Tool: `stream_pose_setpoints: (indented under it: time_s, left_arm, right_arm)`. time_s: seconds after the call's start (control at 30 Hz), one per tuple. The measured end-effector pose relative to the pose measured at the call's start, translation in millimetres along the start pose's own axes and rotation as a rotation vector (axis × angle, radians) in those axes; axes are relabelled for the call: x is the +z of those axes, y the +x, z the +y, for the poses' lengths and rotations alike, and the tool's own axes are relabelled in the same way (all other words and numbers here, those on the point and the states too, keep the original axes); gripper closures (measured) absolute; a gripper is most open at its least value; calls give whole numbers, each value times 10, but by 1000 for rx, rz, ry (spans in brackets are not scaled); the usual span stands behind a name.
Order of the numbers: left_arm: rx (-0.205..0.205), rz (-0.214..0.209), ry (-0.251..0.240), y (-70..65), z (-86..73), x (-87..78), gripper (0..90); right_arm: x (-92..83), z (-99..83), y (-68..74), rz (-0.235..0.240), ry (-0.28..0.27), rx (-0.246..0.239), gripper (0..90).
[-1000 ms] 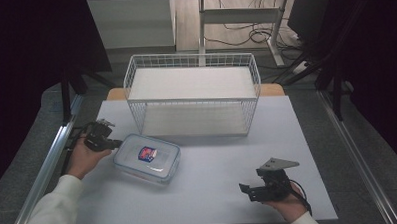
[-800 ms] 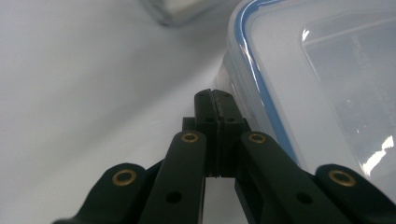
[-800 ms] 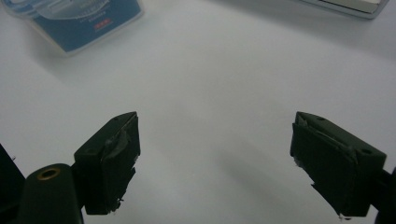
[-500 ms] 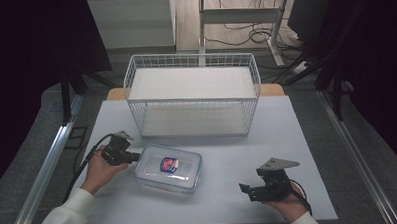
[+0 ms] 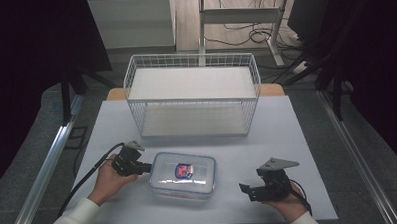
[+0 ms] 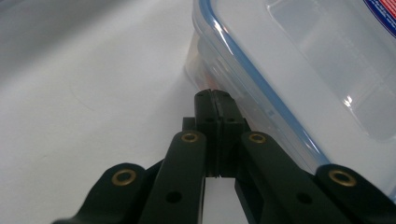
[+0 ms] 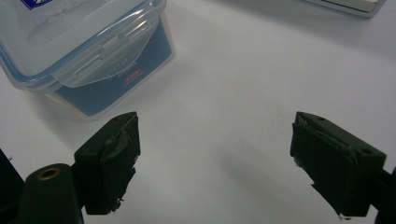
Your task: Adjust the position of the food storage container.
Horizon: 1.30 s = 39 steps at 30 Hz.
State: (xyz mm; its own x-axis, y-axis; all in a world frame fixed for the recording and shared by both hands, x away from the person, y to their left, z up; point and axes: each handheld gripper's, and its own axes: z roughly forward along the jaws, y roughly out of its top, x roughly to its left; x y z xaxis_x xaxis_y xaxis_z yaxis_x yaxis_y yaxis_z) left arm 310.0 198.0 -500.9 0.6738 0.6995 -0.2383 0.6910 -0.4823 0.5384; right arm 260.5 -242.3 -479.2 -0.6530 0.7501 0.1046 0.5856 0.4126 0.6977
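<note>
Plastic box (image 5: pixel 182 174), clear with a blue-edged snap lid and a small red and blue label on top, lies flat on the white tabletop (image 5: pixel 297 133), near its front edge and about midway between our two hands. In the left gripper view the box (image 6: pixel 299 70) runs along the right side of the frame, its blue rim just beside the tips of our jaws.

Our left gripper (image 5: pixel 143 167) meets the box at its left short end. Its jaws are pressed together with nothing between them, and their closed tip (image 6: pixel 215 95) sits against the lower wall of the box, just under the lid rim. We cannot tell for sure whether it touches or stops a hair short.

Our right gripper (image 5: pixel 246 189) rests low near the front right part of the tabletop, apart from the box. Its jaws stand wide apart and empty, with bare tabletop between them; in the right gripper view the box (image 7: pixel 84 51) lies beyond and to the left of the left-hand jaw, one lid latch facing us.

Behind the box, farther up the tabletop, stands a white wire basket (image 5: pixel 193 99).
</note>
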Motion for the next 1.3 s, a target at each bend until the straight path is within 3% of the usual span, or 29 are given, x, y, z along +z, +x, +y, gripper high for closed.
stream_pose_setpoints:
  time_s: [0.13,0.23,0.47,0.7,0.83,1.0,1.03,1.07,1.17,1.23,1.3]
  left_arm:
    - [-1,-3,-3,-37,-6,9,900]
    - [-3,-43,-11,-104,-6,44,900]
    - [37,-64,-4,-258,4,85,900]
    - [44,-78,-11,-298,22,114,900]
    - [57,-13,-75,-268,7,20,900]
    - [27,9,-139,-236,-69,-150,899]
    - [-5,16,-183,-239,-123,-225,892]
    - [-5,16,-183,-239,-123,-225,867]
    - [-53,39,-243,-324,-206,-310,818]
    - [-77,14,-258,-409,-248,-326,680]
    - [-95,16,-262,-444,-270,-320,521]
  right_arm:
    - [2,-1,-4,-1,1,2,162]
    - [5,3,-10,-3,4,1,162]
    - [-2,3,-19,-7,-2,4,162]
    - [-21,7,-44,-14,-10,12,162]
    - [-25,6,-52,-18,-12,17,162]
    - [-39,8,-67,-17,-25,24,162]
    - [-42,7,-75,-19,-30,23,162]
    - [-42,7,-75,-19,-30,23,162]
    - [-47,9,-85,-22,-37,23,162]
    - [-50,11,-71,-22,-39,21,162]
    - [-47,18,-62,-19,-41,14,162]
